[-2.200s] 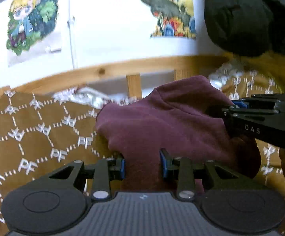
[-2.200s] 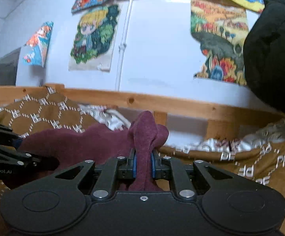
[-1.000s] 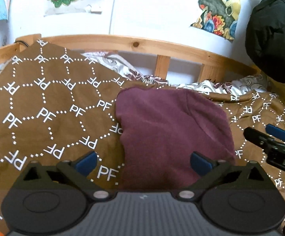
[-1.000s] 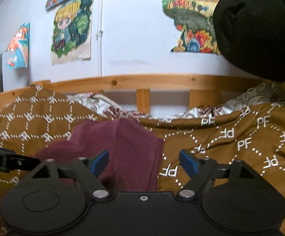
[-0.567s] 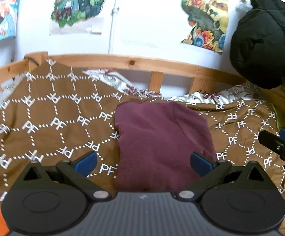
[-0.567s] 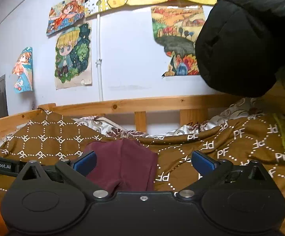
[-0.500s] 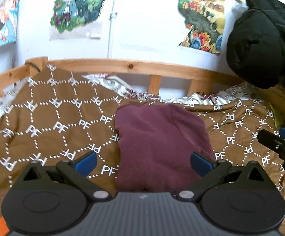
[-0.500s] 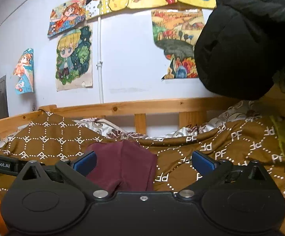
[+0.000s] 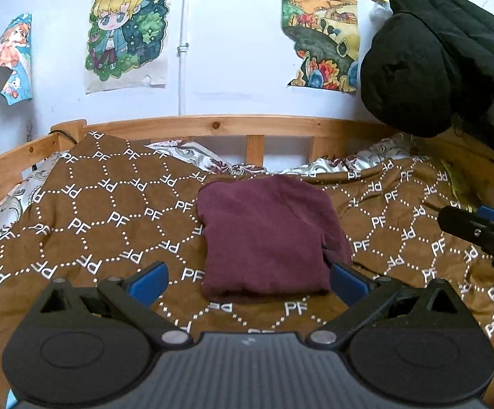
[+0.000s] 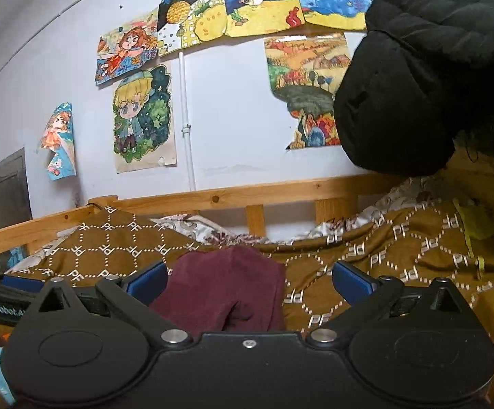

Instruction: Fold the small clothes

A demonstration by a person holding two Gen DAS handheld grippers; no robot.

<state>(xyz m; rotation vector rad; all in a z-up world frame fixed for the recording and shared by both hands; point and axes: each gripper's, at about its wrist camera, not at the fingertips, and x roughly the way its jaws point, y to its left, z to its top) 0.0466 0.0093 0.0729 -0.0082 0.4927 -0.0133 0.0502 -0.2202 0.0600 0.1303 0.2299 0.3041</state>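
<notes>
maroon garment [image 9: 264, 235], ahead of hand-held gripper [image 9: 248, 277]

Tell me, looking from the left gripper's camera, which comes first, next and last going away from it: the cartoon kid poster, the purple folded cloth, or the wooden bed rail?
1. The purple folded cloth, lying on the brown blanket just ahead of the open left gripper.
2. The wooden bed rail, along the bed's far edge.
3. The cartoon kid poster, up on the wall, left of centre.

Brown patterned blanket [image 9: 110, 211], wooden bed rail [image 9: 213, 126], black jacket [image 9: 434, 54]
</notes>
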